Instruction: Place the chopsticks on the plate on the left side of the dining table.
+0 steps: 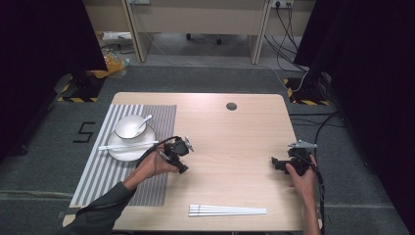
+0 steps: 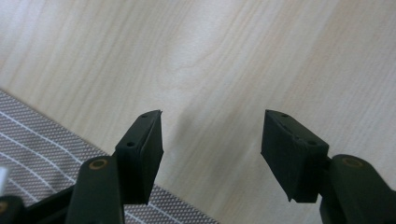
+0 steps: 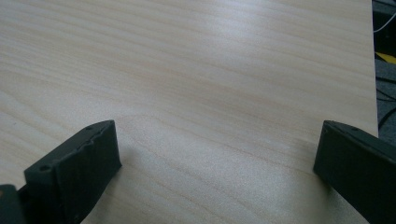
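Landmark: the plate (image 1: 128,151), which sat on the striped mat (image 1: 100,171) at the left part of the table (image 1: 235,147).
Left claw (image 1: 182,155): I held it just to the right of the plate, over the mat's right edge, jaws spread wide with nothing between them. In the left gripper view I saw bare wood in the gap and the mat's corner under my left jaw.
Reason for that hold: I judged that a wide, empty claw close to the plate suited either letting go of the setting or reaching for the next piece.
Chopsticks on the plate (image 1: 128,145): one white pair lay across the plate's near side, tips pointing left, apart from my left claw.
Bowl (image 1: 130,127): it stood on the plate's far half, with a spoon (image 1: 145,122) leaning in it, handle to the right.
Spare chopsticks (image 1: 227,211): a white bundle lay well to the right of the plate, near the table's front edge, between my two arms.
Right claw (image 1: 279,163): I kept it far to the right of the plate, jaws wide and empty over bare wood, out of the way of the setting.
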`<state>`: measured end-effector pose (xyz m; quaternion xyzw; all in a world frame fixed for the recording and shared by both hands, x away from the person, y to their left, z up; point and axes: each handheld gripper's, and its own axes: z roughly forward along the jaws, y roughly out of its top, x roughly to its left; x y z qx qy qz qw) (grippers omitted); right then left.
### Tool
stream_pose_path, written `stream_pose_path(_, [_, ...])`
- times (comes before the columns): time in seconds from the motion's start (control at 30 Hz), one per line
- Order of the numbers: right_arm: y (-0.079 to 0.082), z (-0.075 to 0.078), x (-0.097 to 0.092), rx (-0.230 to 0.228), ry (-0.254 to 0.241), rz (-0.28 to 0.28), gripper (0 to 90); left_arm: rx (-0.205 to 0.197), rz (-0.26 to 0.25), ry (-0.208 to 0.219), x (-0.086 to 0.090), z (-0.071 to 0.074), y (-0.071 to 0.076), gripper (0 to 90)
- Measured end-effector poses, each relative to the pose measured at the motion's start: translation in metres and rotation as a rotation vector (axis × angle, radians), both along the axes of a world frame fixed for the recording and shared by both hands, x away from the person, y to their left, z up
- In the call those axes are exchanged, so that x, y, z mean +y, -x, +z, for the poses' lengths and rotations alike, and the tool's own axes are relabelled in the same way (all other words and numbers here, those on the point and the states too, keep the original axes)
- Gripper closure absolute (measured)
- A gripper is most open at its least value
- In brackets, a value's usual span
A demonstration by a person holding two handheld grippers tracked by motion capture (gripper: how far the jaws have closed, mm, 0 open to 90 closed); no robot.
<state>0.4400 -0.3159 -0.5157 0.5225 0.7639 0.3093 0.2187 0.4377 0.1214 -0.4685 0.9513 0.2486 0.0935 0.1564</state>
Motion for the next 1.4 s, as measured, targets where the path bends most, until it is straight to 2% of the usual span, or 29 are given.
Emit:
stream_pose_path(0.23, [0.0, 0.0, 0.0, -0.001, 0.001, 0.001, 0.5, 0.001, 0.002, 0.033, 0.001, -0.002, 0.011, 37.4])
stream_pose_path(0.47, [0.0, 0.0, 0.0, -0.001, 0.002, 0.001, 0.6, -0.022, 0.012, 0.064, 0.005, -0.001, 0.022, 37.0])
stream_pose_path(0.83, [0.0, 0.0, 0.0, 0.001, 0.0, -0.001, 0.6, 0.002, 0.013, 0.098, 0.015, -0.011, 0.039, 36.4])
stream_pose_path(1.03, [0.0, 0.0, 0.0, 0.0, 0.0, -0.001, 0.6, -0.004, 0.032, 0.134, 0.02, -0.014, 0.048, 36.3])
stream_pose_path(1.27, [0.0, 0.0, 0.0, 0.0, 0.0, -0.001, 0.6, 0.007, 0.026, 0.148, 0.023, -0.021, 0.057, 35.5])
stream_pose_path(1.4, [0.0, 0.0, 0.0, 0.0, 0.0, -0.001, 0.6, 0.005, 0.034, 0.173, 0.027, -0.022, 0.059, 34.9])
